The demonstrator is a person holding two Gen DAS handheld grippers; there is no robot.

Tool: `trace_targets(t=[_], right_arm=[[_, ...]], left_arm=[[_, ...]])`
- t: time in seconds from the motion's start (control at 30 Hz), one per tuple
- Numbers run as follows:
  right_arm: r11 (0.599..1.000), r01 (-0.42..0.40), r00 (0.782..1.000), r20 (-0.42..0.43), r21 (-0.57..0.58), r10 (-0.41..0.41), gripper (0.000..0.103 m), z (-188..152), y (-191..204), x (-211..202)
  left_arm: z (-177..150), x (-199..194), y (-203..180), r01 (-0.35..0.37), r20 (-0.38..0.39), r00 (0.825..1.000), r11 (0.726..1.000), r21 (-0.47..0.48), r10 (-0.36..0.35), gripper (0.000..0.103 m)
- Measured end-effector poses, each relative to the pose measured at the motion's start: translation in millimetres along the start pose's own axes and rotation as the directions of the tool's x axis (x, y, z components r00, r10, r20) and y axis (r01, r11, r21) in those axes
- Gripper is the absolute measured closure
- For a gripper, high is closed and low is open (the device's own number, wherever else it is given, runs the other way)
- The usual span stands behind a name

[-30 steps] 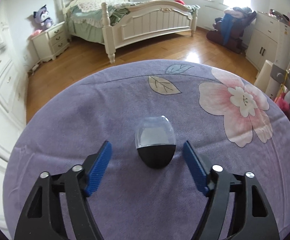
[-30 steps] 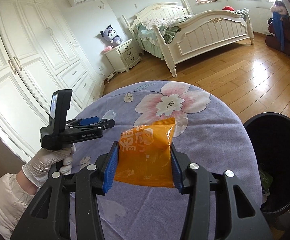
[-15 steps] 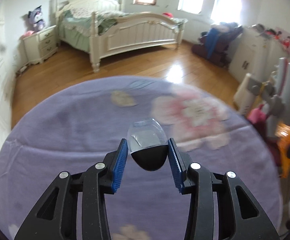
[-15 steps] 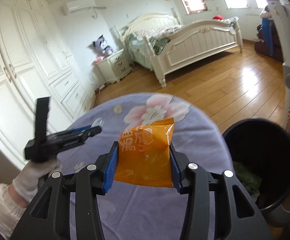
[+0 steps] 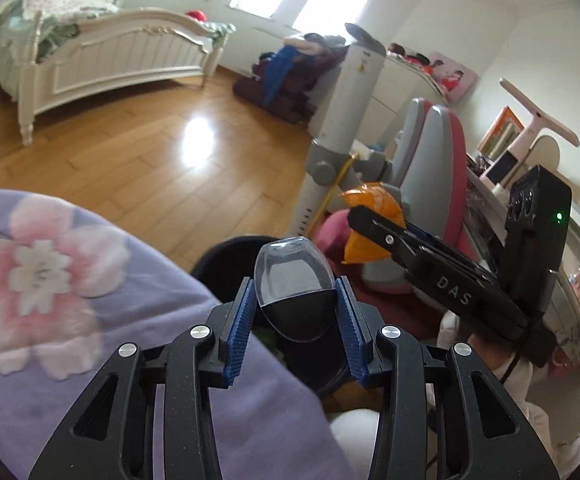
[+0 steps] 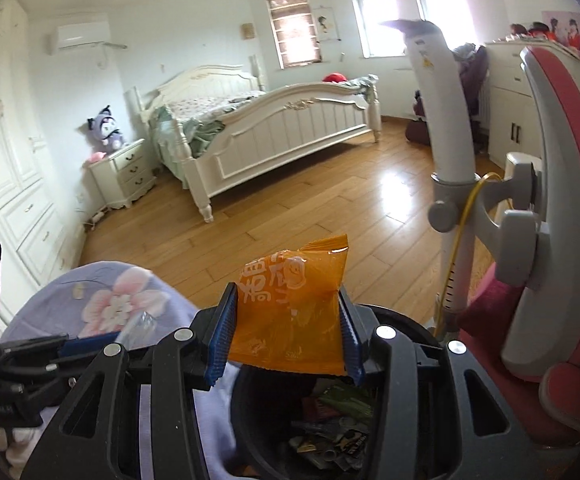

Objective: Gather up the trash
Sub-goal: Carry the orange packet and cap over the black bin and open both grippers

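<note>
Having been lifted off the purple floral tablecloth (image 5: 50,320), the clear-and-black plastic capsule (image 5: 295,294) clamped in the left gripper (image 5: 295,332) and the orange foil snack packet (image 6: 290,312) clamped in the right gripper (image 6: 286,340) are now being held over the black round trash bin (image 6: 406,328), ready for dropping.

both grippers: black skeletal frames with triangular cutouts, silver screws at the pivots, ribbed blue pads (image 5: 237,334). right gripper (image 5: 374,226) body has white "das" lettering, upright black module with green led. white sleeve below.
</note>
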State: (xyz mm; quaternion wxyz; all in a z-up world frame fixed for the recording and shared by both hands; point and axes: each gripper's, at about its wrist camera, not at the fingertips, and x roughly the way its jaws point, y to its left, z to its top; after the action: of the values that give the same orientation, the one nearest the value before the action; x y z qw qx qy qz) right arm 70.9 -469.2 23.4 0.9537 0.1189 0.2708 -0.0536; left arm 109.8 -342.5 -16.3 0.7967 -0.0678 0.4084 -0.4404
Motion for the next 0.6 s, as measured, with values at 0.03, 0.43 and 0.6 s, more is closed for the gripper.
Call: trace_targets(t=[0.03,0.43,0.6], right_arm=[[1.0,0.006,1.0,-0.004,0.003,-0.006,0.058,0,-7,4],[0.996,0.081,0.996,-0.042,0.04,-0.079,0.036,-11,-46,23],[0.992,0.098,0.995,-0.036,0.081,-0.095,0.022,-17,-54,12]], left_arm=[[1,10,-3,0.001,-0.016,1.0,1.0,0.001,-0.001,0.062],[17,81,-17,-0.019,-0.124,0.992,0.998,0.067,0.027,0.042],[13,66,-17,-0.046,-0.058,0.997,0.996,0.073,0.051,0.013]])
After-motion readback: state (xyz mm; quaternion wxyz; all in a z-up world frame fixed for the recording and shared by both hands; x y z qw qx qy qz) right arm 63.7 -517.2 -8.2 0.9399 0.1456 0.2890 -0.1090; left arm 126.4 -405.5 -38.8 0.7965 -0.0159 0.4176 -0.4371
